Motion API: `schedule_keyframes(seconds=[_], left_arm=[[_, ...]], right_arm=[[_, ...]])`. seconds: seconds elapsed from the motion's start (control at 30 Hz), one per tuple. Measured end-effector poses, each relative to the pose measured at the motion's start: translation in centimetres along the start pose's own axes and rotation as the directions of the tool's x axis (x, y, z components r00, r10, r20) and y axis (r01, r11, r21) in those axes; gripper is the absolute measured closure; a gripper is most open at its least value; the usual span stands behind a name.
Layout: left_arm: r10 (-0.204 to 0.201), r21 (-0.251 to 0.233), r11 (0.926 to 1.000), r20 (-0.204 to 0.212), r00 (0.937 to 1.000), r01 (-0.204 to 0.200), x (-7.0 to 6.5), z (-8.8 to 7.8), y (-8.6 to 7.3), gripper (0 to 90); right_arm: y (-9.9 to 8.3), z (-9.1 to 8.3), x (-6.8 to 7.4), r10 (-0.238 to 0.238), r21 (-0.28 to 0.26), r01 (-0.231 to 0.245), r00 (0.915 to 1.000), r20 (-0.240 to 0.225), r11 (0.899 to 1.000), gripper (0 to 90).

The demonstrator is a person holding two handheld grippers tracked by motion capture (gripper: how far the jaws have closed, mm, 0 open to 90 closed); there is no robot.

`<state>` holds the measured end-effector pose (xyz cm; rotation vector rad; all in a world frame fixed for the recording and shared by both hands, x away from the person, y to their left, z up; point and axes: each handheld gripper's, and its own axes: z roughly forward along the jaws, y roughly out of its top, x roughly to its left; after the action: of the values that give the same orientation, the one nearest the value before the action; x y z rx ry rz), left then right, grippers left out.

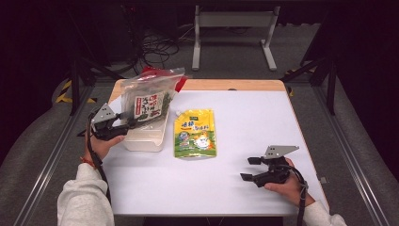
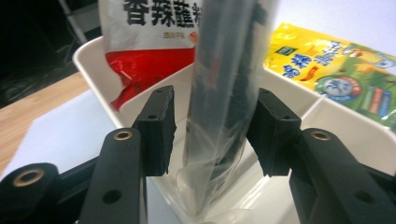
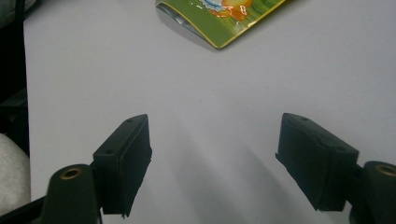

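Seaweed packet (image 1: 148,101) in clear film stands upright in the white plastic bin (image 1: 146,137) at the left centre of the high view, its lower end inside the bin and its top leaning toward the far edge. A red-and-white pouch (image 2: 149,46) stands behind it in the same bin. Judged from its look, the packet is light, thin and floppy; the glossy film would be slippery and crinkles readily, and the dark sheets inside are likely brittle. Best hold is across the flat faces near the side seam, with gentle pressure only.

Left hand-held gripper (image 2: 212,130) straddles the packet's edge at mid height. Its jaws stand half apart, with a gap on each side of the film, and the pads (image 2: 159,130) do not press it.

Yellow spouted sauce pouch (image 1: 195,133) lies flat just beside the bin on the matt white surface (image 1: 244,117), soft-sided and bulging slightly.

Right hand-held gripper (image 3: 215,158) rests low over bare surface at the lower right of the high view, jaws wide, holding nothing.
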<state>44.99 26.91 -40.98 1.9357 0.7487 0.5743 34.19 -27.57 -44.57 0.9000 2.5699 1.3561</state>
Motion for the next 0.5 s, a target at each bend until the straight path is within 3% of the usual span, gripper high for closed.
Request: schedule_keyframes(seconds=[0.37,0.5], left_arm=[[-0.03,-0.059,0.9979,-0.055,0.998,0.027,-0.5,-1.3,0.6,36.5],[-0.038,-0.054,0.998,-0.065,0.9972,0.034,-0.7,-1.4,0.6,30.6]], right_arm=[[0.1,-0.1,0.0,-0.003,-0.005,0.003,1.0,0.004,1.0,25.7],[0.1,-0.2,0.0,-0.001,-0.006,0.001,1.0,0.008,1.0,25.7]])
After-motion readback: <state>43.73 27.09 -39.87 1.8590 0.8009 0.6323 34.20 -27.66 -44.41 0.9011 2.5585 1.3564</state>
